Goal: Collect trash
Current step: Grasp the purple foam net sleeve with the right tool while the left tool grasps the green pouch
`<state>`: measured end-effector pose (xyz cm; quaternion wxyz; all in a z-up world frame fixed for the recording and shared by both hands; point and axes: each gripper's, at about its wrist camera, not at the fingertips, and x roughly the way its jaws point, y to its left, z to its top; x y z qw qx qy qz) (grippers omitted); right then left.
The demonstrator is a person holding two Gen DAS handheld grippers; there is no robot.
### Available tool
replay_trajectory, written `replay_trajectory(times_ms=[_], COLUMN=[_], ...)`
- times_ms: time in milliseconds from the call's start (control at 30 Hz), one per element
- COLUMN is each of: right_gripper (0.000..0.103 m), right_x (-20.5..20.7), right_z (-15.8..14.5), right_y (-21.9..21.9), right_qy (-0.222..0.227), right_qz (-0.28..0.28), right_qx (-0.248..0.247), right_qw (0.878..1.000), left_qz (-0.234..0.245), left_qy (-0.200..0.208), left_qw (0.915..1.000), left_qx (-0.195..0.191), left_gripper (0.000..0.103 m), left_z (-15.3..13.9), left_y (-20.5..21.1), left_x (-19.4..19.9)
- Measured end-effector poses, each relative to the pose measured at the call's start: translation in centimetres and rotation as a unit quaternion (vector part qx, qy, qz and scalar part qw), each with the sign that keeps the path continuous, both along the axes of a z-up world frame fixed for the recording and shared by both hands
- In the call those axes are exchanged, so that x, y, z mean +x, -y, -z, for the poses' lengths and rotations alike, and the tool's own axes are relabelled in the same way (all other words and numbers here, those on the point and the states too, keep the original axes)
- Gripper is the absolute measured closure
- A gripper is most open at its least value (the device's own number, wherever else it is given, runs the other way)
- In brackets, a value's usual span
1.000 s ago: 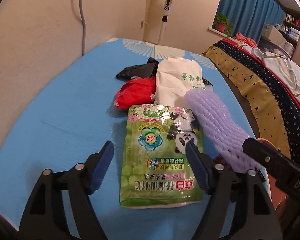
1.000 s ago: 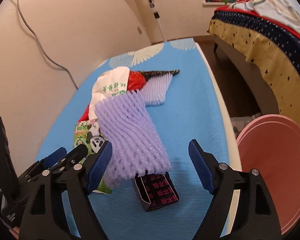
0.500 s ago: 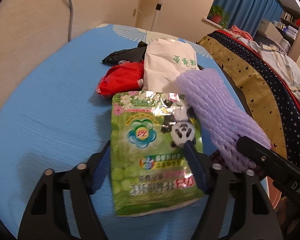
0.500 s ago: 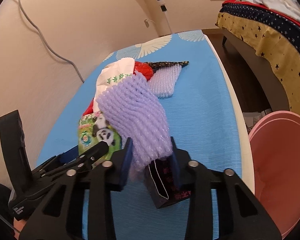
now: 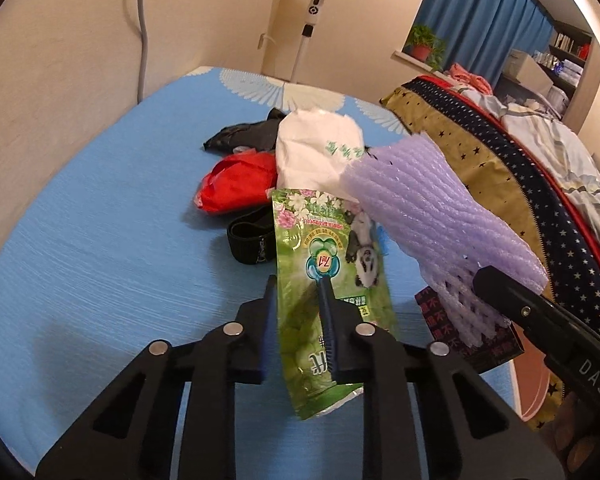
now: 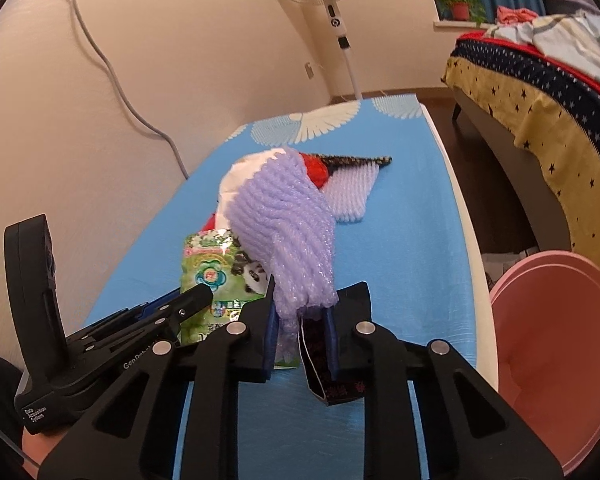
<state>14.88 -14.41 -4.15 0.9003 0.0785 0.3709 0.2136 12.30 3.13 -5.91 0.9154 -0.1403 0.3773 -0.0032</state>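
Observation:
My left gripper is shut on a green snack pouch and holds it lifted off the blue table. My right gripper is shut on a purple foam net together with a small dark carton, both raised. The net also shows in the left wrist view, and the pouch in the right wrist view. On the table behind lie a white bag, a red bag, a black bag, a black band and a white foam net.
A pink bin stands on the floor at the table's right edge. A bed with a star-patterned cover is to the right. A standing fan and a wall cable are behind the table.
Both grippers have closed from open: the left on the green pouch, the right on the purple net and carton. Both loads have lifted off the table, uncovering a black band.

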Motion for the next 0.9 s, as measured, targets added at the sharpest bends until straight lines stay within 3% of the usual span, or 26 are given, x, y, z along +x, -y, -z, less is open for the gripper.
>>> replay_trajectory(times_ms=[433,900], right_gripper=[0.084,0.084], right_x=[-4.0,-6.6], right_z=[-2.7,-4.2], right_y=[1.7,4.1], right_qy=[0.044,0.063], right_qz=[0.026,0.058], right_qx=[0.000,0.005], right_qw=[0.999,0.996], left_qz=[0.012,0.020], left_qy=[0.044,0.081], left_qw=[0.9990,0.9965], left_qx=[-0.005,0.008], left_gripper=[0.100,0.102], left_z=[-2.9,-5.4], left_y=[0.4,0.9], left_x=[-3.1,-5.7])
